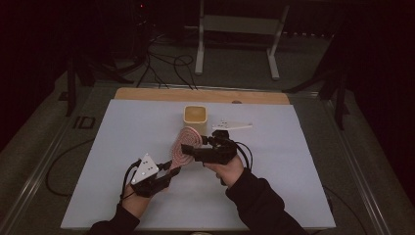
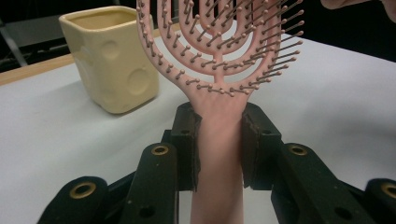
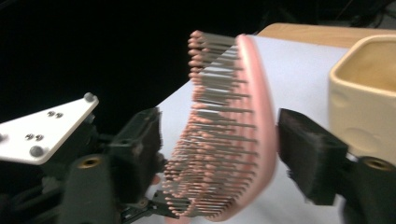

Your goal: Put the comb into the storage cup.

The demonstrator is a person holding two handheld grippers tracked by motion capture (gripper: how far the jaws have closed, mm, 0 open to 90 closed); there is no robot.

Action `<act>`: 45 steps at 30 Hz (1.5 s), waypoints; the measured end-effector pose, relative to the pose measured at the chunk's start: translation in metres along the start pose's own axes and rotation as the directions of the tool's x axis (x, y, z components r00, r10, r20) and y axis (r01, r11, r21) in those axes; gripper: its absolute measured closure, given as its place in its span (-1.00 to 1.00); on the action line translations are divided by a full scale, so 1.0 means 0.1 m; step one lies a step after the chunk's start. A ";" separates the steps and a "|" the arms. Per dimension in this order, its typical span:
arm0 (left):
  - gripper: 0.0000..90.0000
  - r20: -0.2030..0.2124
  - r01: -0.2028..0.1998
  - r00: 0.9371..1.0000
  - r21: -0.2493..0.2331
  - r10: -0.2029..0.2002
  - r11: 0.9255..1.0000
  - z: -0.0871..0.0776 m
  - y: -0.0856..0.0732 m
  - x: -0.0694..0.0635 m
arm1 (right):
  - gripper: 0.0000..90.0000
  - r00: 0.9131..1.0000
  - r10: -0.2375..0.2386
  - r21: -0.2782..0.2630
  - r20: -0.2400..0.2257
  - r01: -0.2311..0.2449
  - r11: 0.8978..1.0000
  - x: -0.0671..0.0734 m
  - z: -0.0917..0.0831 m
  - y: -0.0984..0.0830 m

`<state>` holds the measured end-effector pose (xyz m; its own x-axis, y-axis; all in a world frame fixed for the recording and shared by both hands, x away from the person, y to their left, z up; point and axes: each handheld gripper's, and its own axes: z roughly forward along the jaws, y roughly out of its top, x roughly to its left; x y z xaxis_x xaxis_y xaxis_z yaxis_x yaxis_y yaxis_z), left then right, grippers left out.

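Note:
A pink vented hairbrush (image 1: 185, 144) is held tilted above the white table cover (image 1: 274, 161). My left gripper (image 1: 169, 174) is shut on its handle; in the left gripper view both pads press the handle (image 2: 219, 140) just below the bristled head (image 2: 219, 46). My right gripper (image 1: 192, 149) comes in from the right across the head. In the right gripper view, one pad (image 3: 308, 154) lies against the brush's smooth back (image 3: 261, 116). The other pad (image 3: 144, 149) meets the bristle tips. A cream square cup (image 1: 195, 115) stands upright just beyond the brush.
The cup (image 2: 112, 60) stands close behind the brush head, with bare table cover around it. A wooden strip (image 1: 200, 95) runs along the table's far edge. Beyond it on the floor are cables (image 1: 166, 63) and a white frame stand (image 1: 235, 29).

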<state>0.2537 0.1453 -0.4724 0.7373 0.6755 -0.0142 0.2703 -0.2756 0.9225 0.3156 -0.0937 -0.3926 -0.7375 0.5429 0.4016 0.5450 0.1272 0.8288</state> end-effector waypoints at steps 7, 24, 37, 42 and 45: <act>0.58 0.016 -0.003 1.000 -0.011 0.004 1.000 0.00 0.00 0.00 | 0.15 1.000 0.010 0.030 -0.028 -0.009 1.000 0.01 0.07 -0.03; 0.58 0.024 -0.004 1.000 0.009 0.004 1.000 0.03 0.00 -0.01 | 0.42 0.998 0.009 0.046 -0.066 -0.006 0.999 0.00 0.09 -0.03; 0.57 0.085 0.059 0.995 0.018 -0.061 0.998 0.05 0.03 0.01 | 0.43 0.995 -0.073 -0.003 -0.061 0.073 0.997 0.07 0.07 -0.02; 0.34 0.100 0.078 0.992 0.045 -0.082 0.996 0.07 0.03 0.01 | 0.44 0.995 -0.090 -0.018 -0.051 0.089 0.996 0.09 0.06 0.01; 0.20 0.113 0.081 0.989 0.078 -0.090 0.994 0.10 0.04 -0.01 | 0.44 0.994 -0.104 -0.017 -0.041 0.103 0.995 0.09 0.04 0.03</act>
<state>0.2601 0.1370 -0.4726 0.7755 0.6155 -0.1406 0.3765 -0.2720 0.8856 0.3116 -0.0850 -0.3883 -0.8058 0.4920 0.3295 0.4595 0.1685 0.8721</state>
